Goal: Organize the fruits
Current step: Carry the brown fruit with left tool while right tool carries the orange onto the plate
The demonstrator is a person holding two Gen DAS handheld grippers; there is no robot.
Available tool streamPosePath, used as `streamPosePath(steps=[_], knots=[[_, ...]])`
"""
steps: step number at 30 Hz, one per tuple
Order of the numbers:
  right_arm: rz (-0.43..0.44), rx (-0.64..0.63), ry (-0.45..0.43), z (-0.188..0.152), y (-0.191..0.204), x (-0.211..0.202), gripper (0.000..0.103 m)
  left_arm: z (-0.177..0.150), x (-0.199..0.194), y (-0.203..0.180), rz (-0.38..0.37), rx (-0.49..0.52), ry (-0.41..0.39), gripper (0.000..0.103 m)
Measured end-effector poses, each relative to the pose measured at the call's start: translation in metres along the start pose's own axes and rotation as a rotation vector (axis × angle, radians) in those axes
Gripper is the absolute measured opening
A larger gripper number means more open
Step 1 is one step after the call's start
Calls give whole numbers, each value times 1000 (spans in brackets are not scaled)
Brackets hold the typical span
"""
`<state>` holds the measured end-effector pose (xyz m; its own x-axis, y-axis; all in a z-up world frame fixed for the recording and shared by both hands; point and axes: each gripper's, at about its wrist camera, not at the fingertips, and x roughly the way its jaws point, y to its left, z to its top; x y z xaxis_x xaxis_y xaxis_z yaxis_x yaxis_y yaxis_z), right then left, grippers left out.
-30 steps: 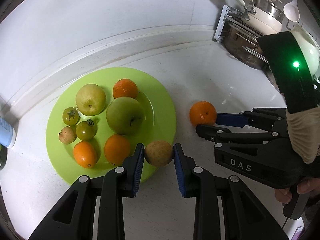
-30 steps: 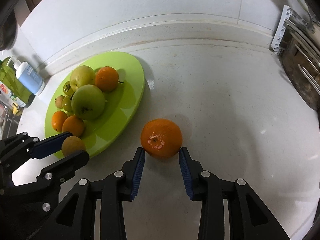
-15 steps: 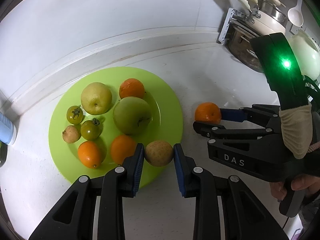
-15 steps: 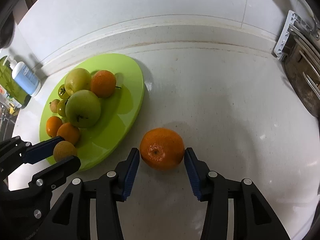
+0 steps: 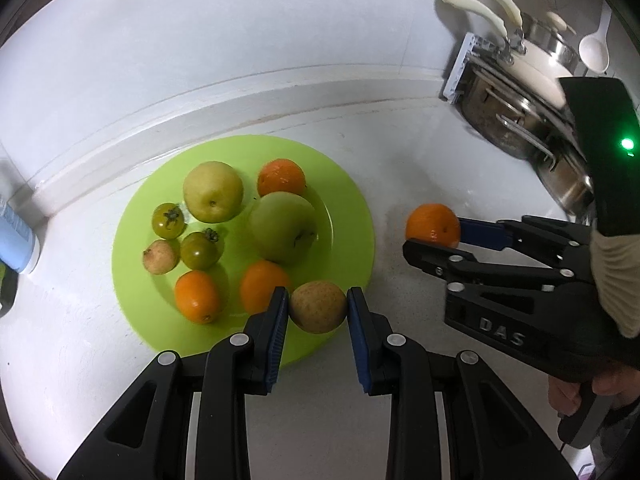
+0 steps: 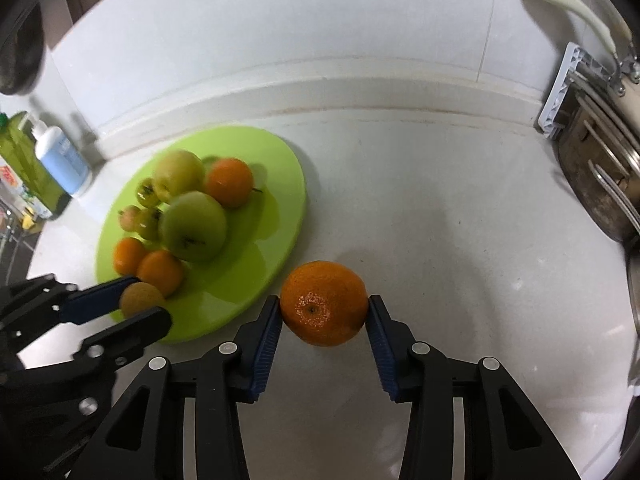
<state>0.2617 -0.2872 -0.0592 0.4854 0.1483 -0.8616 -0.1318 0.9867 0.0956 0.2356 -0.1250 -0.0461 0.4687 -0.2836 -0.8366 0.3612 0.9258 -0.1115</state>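
A lime-green plate [image 5: 352,216] [image 6: 288,184] on the white counter holds several fruits: apples, oranges, small green tomatoes. My left gripper [image 5: 318,308] is shut on a small brown pear-like fruit [image 5: 318,306] and holds it over the plate's near right rim; it also shows in the right wrist view [image 6: 138,298]. My right gripper [image 6: 324,316] is shut on an orange [image 6: 324,308] and holds it above the counter to the right of the plate; the orange also shows in the left wrist view [image 5: 434,226].
A rack with pots and pans [image 5: 516,96] [image 6: 600,168] stands at the right by the wall. A blue-white bottle [image 6: 60,156] [image 5: 14,236] and a green bottle [image 6: 20,160] stand left of the plate. The backsplash ledge [image 5: 240,92] runs behind.
My right gripper has closed on the orange and lifted it off the counter. My left gripper still holds the brown fruit and has shifted slightly over the plate's rim.
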Motion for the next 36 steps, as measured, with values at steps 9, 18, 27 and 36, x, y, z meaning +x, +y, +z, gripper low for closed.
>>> streamPosePath(steps=[9, 18, 27, 36], knots=[[47, -17, -61, 7, 24, -34, 44, -7, -27, 25, 8, -42, -51, 30], [92, -30, -18, 13, 63, -24, 44, -10, -31, 61, 77, -76, -58, 30], [76, -34, -22, 30, 78, -20, 44, 4, -26, 81, 97, -58, -71, 30], [59, -25, -38, 52, 72, -14, 44, 29, -16, 86, 63, -28, -66, 30]])
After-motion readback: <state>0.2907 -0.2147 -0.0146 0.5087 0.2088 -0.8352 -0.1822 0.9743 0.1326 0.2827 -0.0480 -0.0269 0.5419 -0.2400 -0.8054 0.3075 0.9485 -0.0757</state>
